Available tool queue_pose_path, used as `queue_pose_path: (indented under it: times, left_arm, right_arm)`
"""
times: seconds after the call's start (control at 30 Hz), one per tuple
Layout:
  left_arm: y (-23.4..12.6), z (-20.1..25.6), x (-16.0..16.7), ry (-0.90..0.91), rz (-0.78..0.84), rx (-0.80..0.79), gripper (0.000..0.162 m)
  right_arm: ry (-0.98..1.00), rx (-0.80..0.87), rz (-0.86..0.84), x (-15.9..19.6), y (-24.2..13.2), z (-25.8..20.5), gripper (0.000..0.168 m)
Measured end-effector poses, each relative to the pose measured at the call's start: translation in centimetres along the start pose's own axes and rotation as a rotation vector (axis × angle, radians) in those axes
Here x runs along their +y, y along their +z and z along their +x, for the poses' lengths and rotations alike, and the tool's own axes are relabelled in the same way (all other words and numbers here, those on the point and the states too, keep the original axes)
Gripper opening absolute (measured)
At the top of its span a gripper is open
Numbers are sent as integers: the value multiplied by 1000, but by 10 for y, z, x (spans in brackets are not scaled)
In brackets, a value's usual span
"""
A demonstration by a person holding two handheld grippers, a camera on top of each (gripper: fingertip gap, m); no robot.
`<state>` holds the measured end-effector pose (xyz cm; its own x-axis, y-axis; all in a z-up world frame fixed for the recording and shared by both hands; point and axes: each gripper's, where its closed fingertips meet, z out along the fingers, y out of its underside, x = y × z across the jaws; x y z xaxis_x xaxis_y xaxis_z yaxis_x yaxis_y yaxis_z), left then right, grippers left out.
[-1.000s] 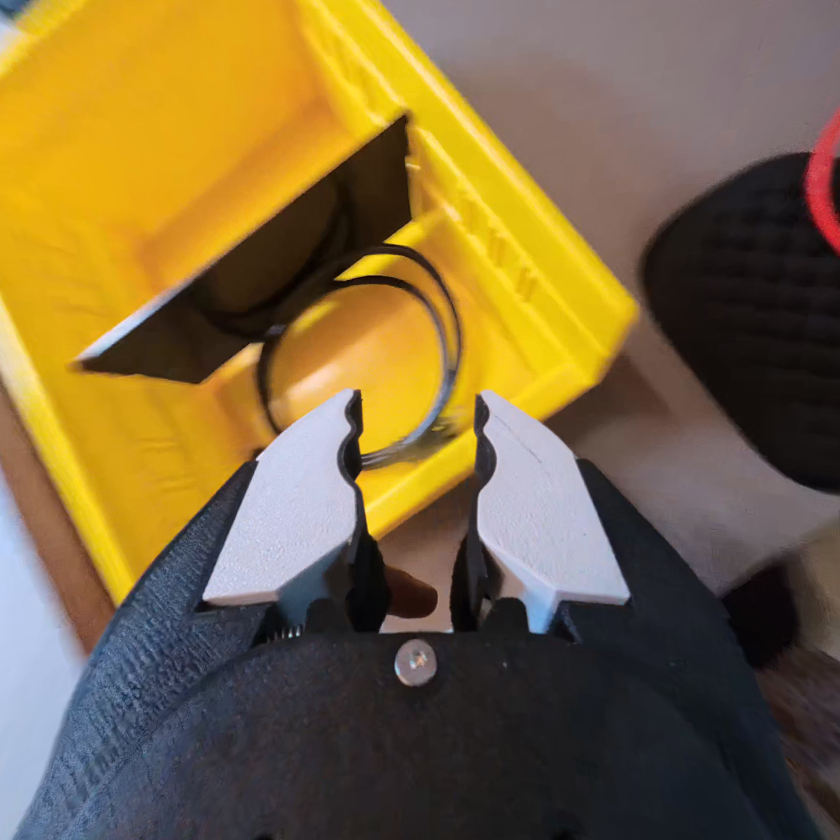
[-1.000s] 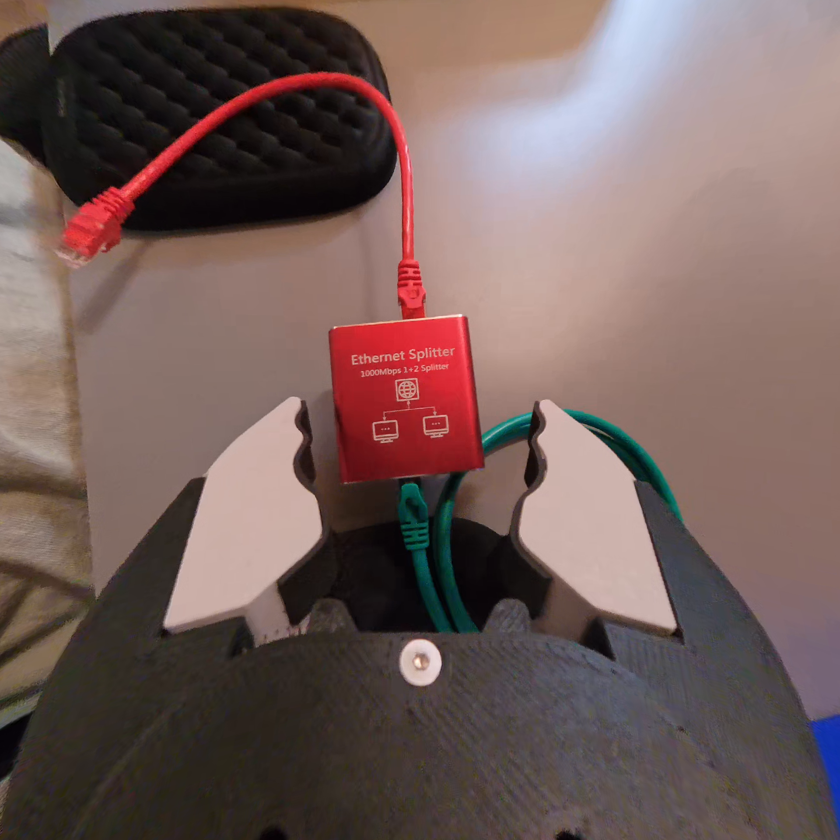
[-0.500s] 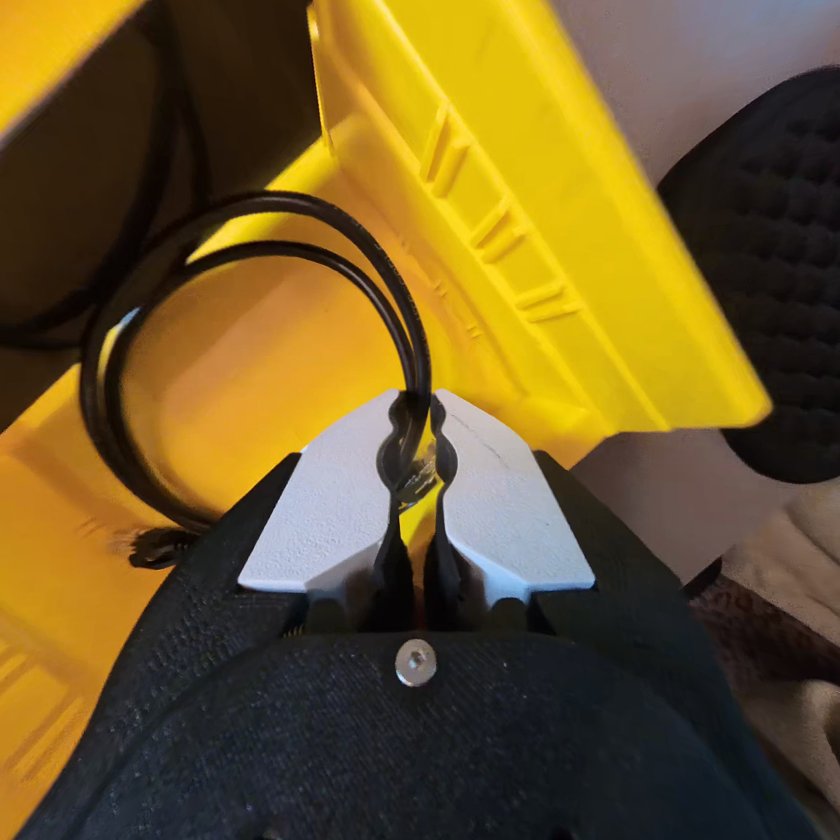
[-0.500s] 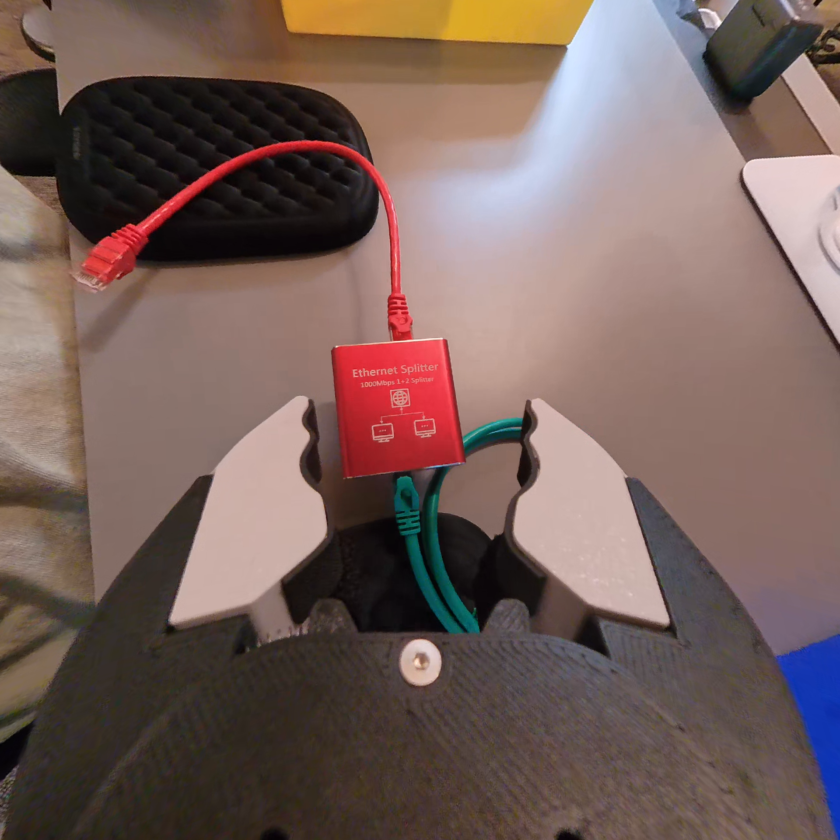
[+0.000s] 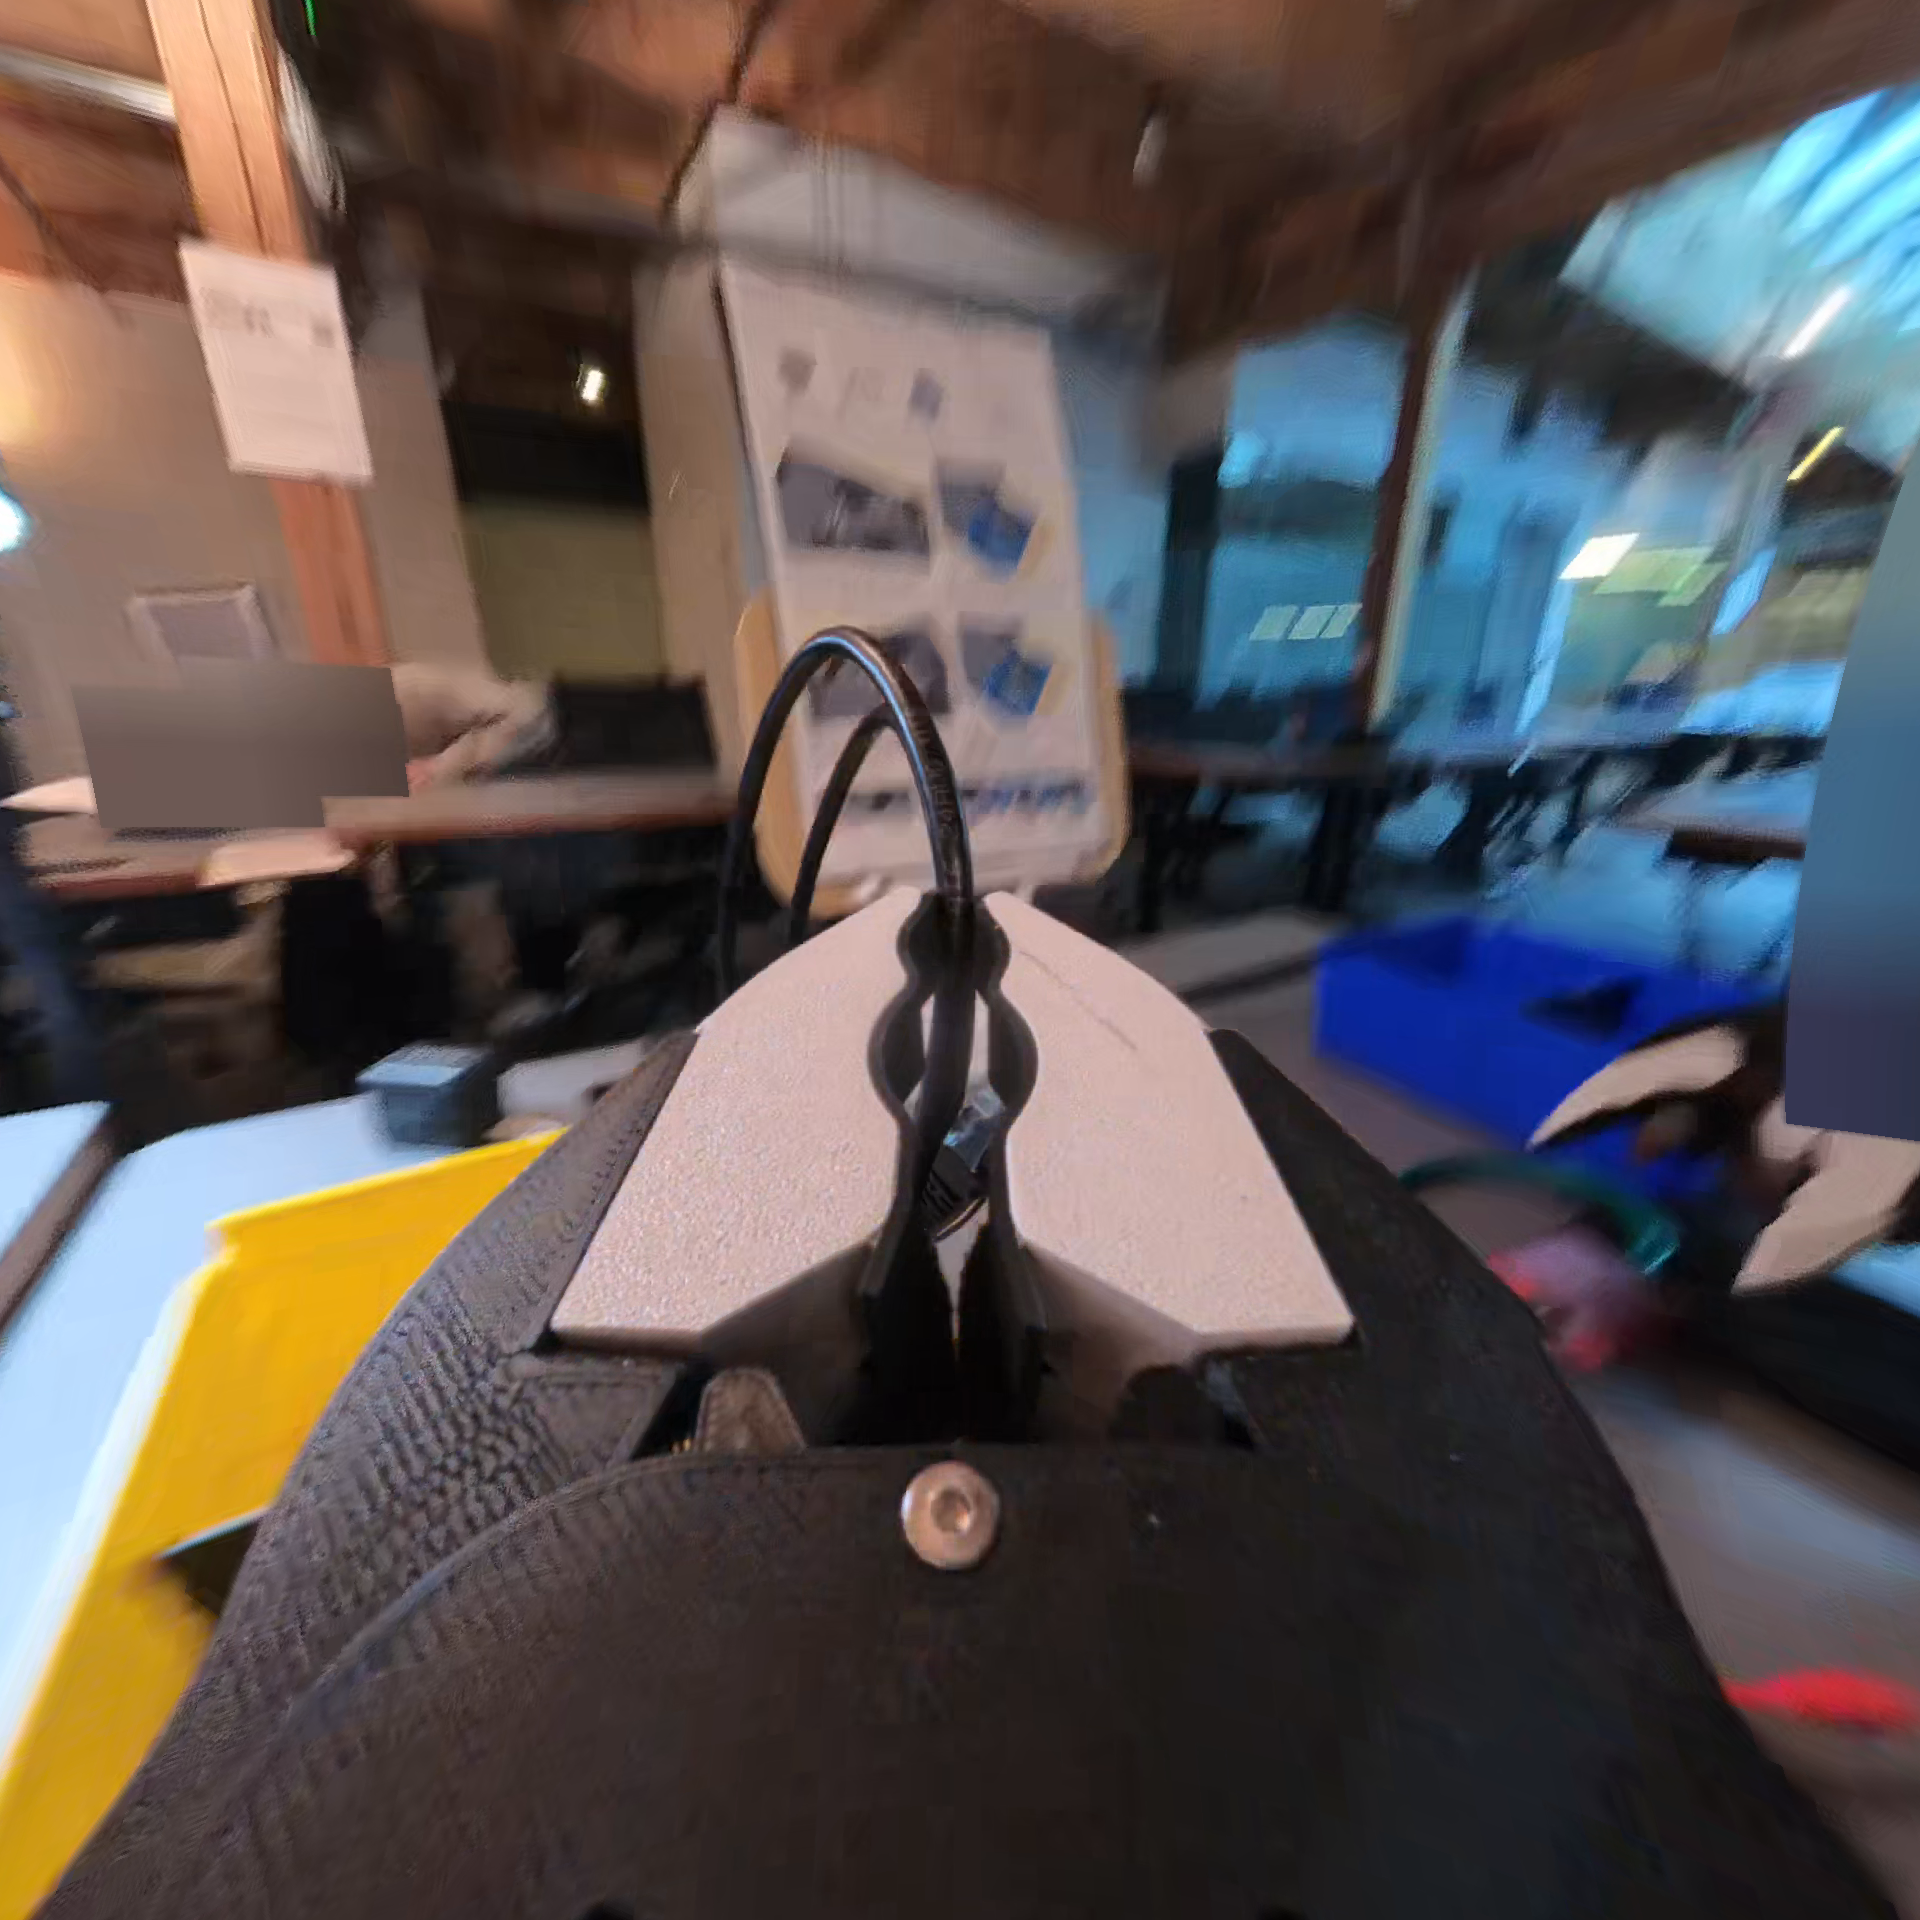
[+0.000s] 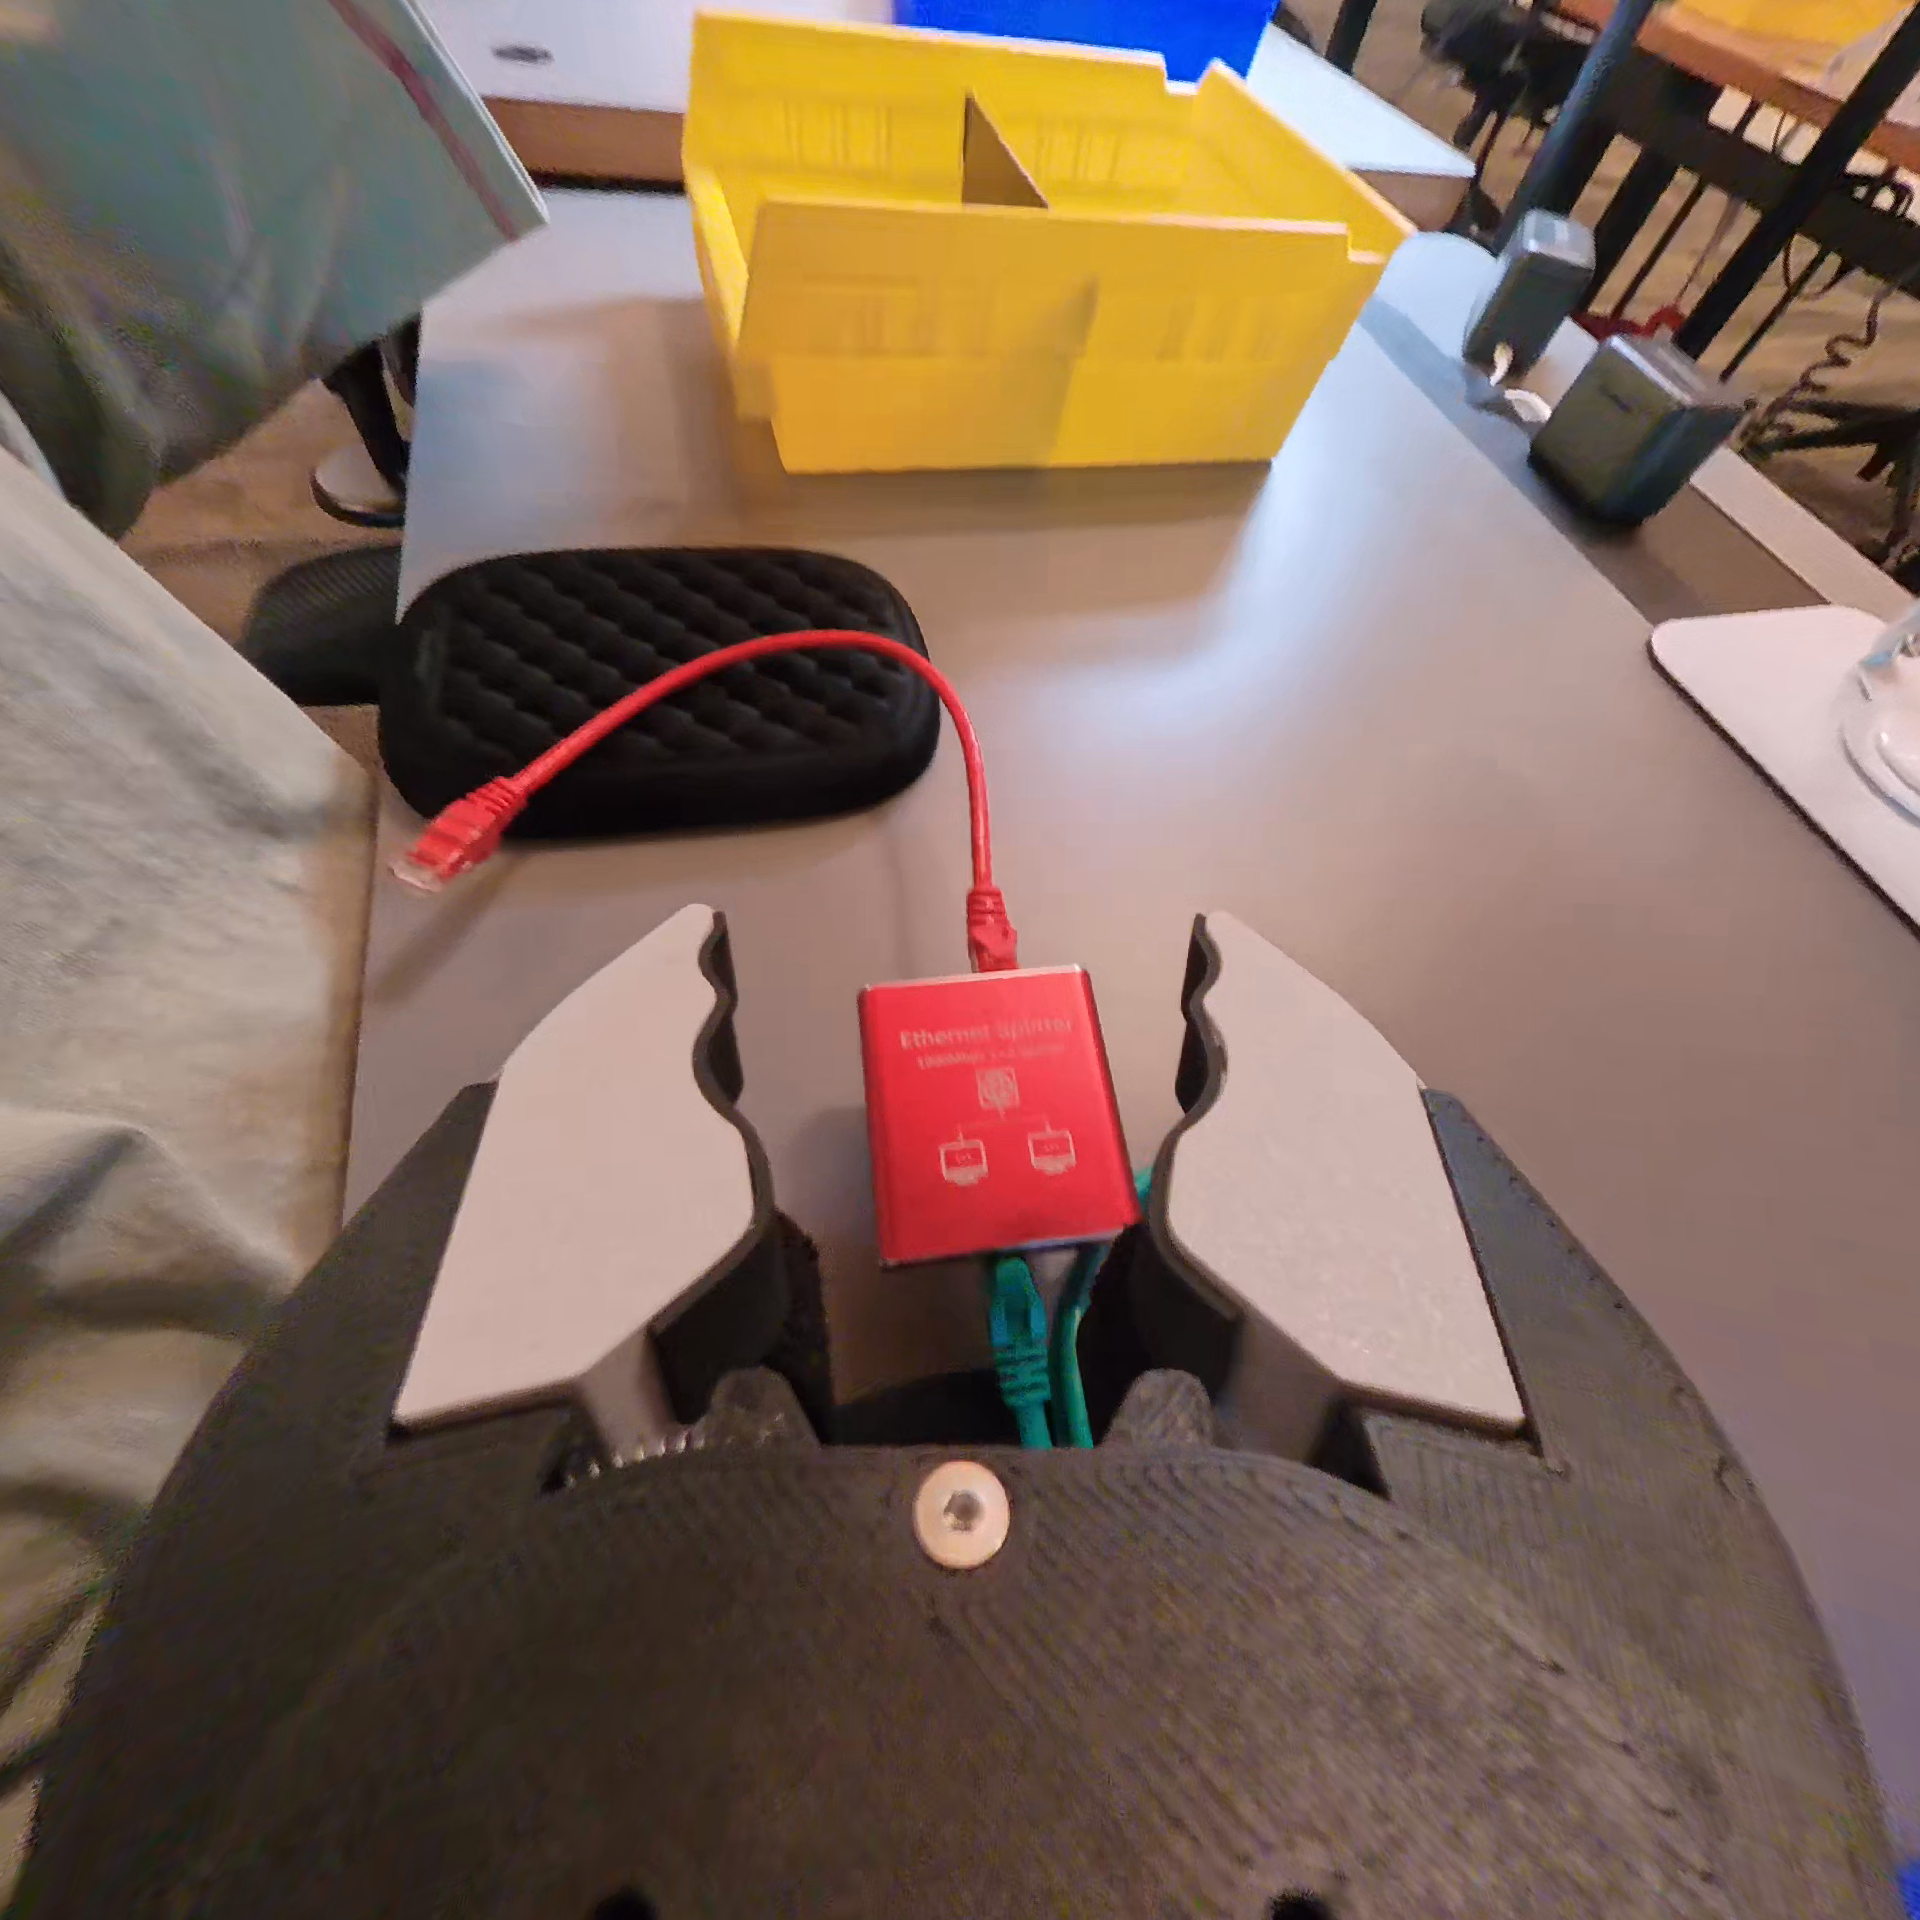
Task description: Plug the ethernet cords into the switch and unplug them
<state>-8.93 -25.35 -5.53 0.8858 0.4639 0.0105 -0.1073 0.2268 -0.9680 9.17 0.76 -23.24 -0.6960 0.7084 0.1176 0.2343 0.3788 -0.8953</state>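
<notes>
Left gripper (image 5: 951, 914) clamped on a looped black cord (image 5: 914, 727), lifted above the yellow bin (image 6: 1039, 312). Right gripper (image 6: 956, 997) spread wide, straddling the red switch (image 6: 992, 1117) flat on the grey worktop (image 6: 1351, 831). Green cord (image 6: 1018, 1340) plugged into its near side, red cord (image 6: 727, 681) into the far side, draped over a black pad (image 6: 665, 675) beside a grey sleeve (image 6: 135, 935).
</notes>
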Motion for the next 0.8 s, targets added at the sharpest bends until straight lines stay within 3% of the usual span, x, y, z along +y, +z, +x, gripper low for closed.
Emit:
queue_pose_path:
  times: [0.1, 0.2, 0.43, 0.8]
  left_arm:
    - [2, 31, -22, -230, 213, 147, 5]
    - [9, 55, -25, -513, 327, 289, 5]
    - [39, 105, 1, -1027, 365, 523, 6]
    - [55, 137, 15, -1206, 305, 651, 6]
  right_arm:
    - [-39, 0, 67, -16, 7, -9, 83]
    - [-151, 81, 193, -43, 13, -14, 82]
    - [-592, 500, 463, -112, 1, -15, 56]
    - [-581, 333, 402, -113, 24, -2, 45]
